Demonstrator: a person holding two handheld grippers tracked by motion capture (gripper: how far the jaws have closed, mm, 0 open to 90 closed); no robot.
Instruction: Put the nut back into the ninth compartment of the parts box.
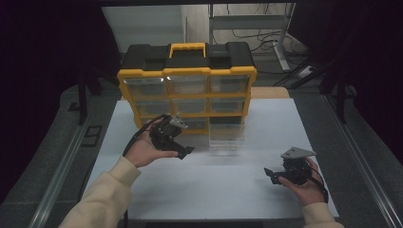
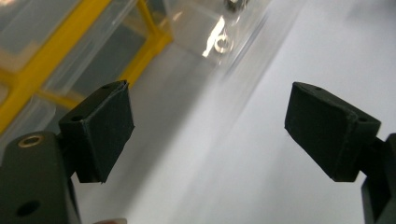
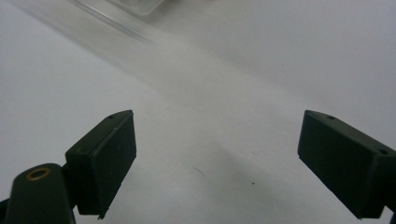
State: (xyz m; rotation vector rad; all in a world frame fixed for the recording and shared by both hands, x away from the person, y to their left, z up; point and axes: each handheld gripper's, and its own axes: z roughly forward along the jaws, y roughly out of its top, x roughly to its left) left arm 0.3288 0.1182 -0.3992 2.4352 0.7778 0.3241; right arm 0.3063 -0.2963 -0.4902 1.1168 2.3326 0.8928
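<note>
Clear drawer (image 1: 227,138) sits pulled out on surface (image 1: 199,190), just ahead of left tool (image 1: 183,153), jaws wide, empty. Right tool (image 1: 269,174) wide, idle. Next: reach into drawer.

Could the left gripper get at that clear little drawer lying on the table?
Probably yes. The left gripper is open and empty, and the clear drawer lies just beside it on the bare table, with nothing between them.
</note>
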